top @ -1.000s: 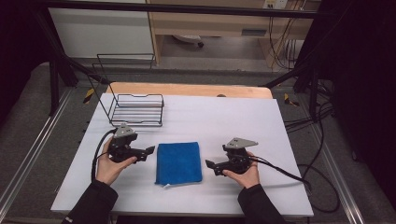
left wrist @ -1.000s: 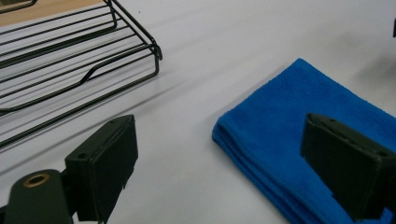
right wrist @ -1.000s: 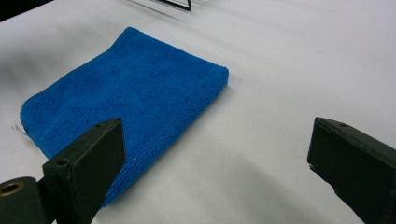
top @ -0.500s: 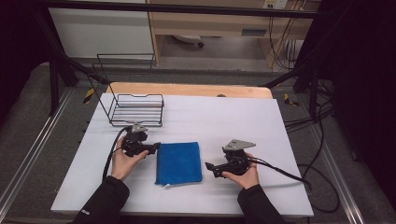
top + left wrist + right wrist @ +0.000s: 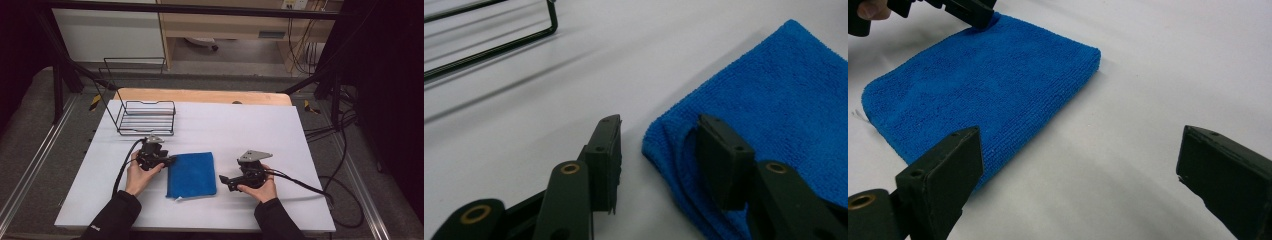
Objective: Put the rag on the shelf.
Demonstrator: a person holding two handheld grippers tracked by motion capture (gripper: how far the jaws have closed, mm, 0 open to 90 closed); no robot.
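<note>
The white table [image 5: 225, 125] carries everything here, and the folded blue cloth [image 5: 192, 174] lying flat near its front edge is the landmark for the rest: the black wire basket [image 5: 146, 118] stands well behind the cloth and to its left, the left gripper [image 5: 167, 161] sits at the cloth's rear left corner, and the right gripper [image 5: 225, 181] rests on the table just off the cloth's right edge. The step in hand looks like pinching that rear left corner. In the left gripper view, the jaws have just been closing, with the cloth's folded corner [image 5: 674, 145] between them: one jaw lies on top of the fabric while the other stands just beside the corner on the bare table, and a gap remains, so the pads do not yet press. To do this well, the outer jaw should slide along the table under or against the fold so that all layers are caught, not just the top one; a shallow bite on plush fabric would likely slip. The right gripper's jaws stand wide apart with nothing between them, one near the cloth's edge [image 5: 998, 165], and it could steady or take the opposite side once the left has a firm hold.
</note>
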